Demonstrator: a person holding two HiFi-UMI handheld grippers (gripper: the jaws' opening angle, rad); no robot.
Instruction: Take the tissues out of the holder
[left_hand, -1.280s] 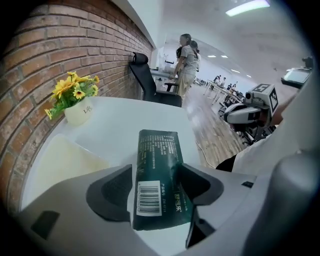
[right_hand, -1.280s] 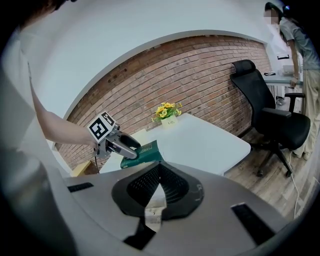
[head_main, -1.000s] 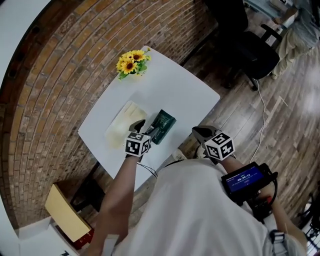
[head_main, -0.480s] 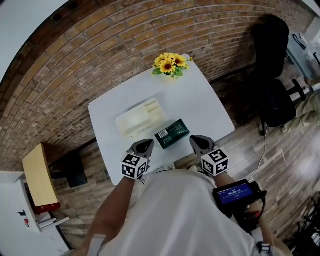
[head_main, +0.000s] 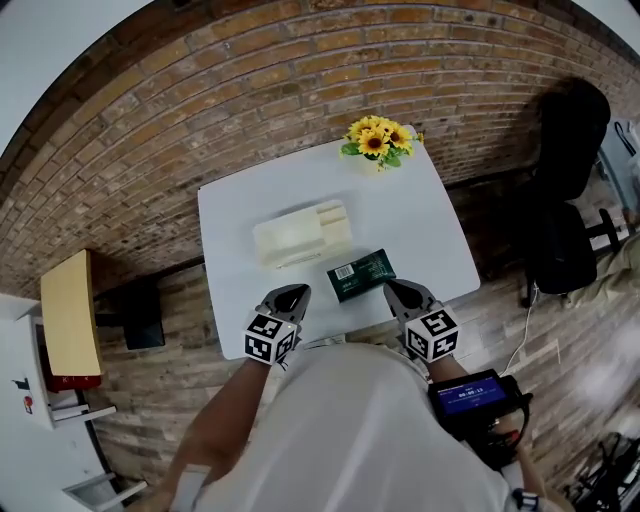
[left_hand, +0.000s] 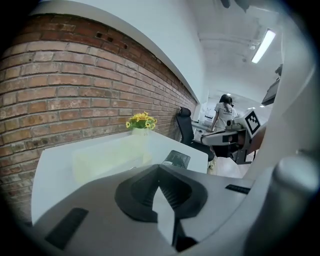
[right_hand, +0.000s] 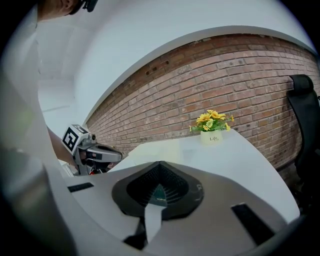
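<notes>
While head view takes in whole table (head_main: 232, 215), with cream tissue holder (head_main: 300, 233) mid-table and dark green tissue pack (head_main: 361, 275) just beside it toward near edge, gripper views give jaw detail. Left gripper (head_main: 296, 292): clenched, empty. Right gripper (head_main: 393, 288): clenched; green sliver at tips, probably pack beyond. Both hover over near edge, flanking pack. Sunflowers (head_main: 379, 140) at far corner; bare tabletop either side of holder.

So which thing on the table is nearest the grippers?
The dark green tissue pack, lying by the table's front edge. The cream tissue holder sits farther back, and the sunflowers stand at the far corner.
</notes>
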